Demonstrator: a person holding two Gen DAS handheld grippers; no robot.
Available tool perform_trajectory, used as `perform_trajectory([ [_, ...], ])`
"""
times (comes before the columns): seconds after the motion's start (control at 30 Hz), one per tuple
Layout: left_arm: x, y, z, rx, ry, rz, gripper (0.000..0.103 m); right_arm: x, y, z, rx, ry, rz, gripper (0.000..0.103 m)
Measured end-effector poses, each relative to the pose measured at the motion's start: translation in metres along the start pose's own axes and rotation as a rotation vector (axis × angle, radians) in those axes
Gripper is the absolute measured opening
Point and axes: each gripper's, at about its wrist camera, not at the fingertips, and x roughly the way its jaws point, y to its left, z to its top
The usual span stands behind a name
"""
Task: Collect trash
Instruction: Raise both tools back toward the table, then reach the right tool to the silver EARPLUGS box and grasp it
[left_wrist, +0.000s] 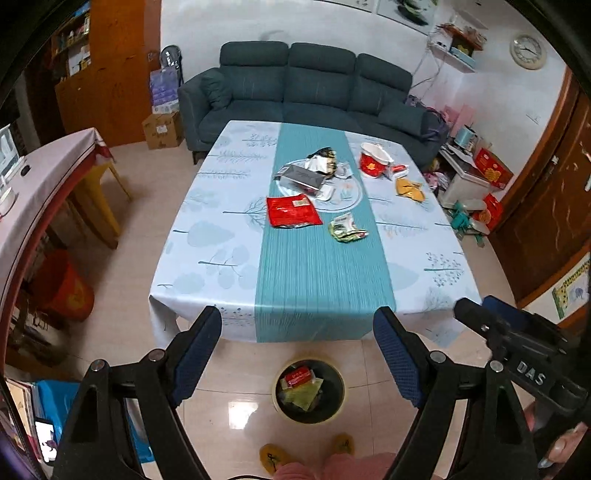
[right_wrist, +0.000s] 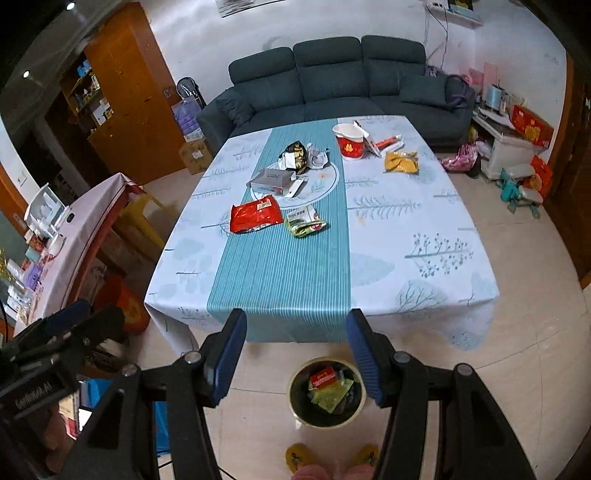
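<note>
Your left gripper (left_wrist: 297, 328) and right gripper (right_wrist: 296, 332) both hang with jaws spread, empty, above the bin (left_wrist: 308, 391) on the floor. The red wrapper (left_wrist: 293, 211) lies mid-table (left_wrist: 207, 258), the crumpled green packet (left_wrist: 347, 229) just beside it at 3 o'clock. Both look feather-light, crinkly and slick; pinch a raised fold or edge, not the flat face.

Home living room — sofa (left_wrist: 303, 88), clothed table (left_wrist: 207, 236)

We look down past each pair of tongs, held back from the table (left_wrist: 207, 258); both views share the bin (right_wrist: 327, 392).
</note>
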Motion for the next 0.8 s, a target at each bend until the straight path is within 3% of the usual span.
perform_trajectory([
  [0.2,0.024,-0.001,0.011,-0.004,0.021,0.036,0.083,0.010,0.004,0.015,-0.060,0.019,0.016,0.056],
  [0.4,0.073,0.002,0.042,-0.064,0.074,0.089,0.083,0.049,-0.007,0.048,-0.105,0.056,0.062,0.056],
  [0.8,0.203,0.009,0.130,-0.305,0.167,0.181,0.083,0.186,-0.025,0.178,-0.333,0.186,0.227,0.056],
])
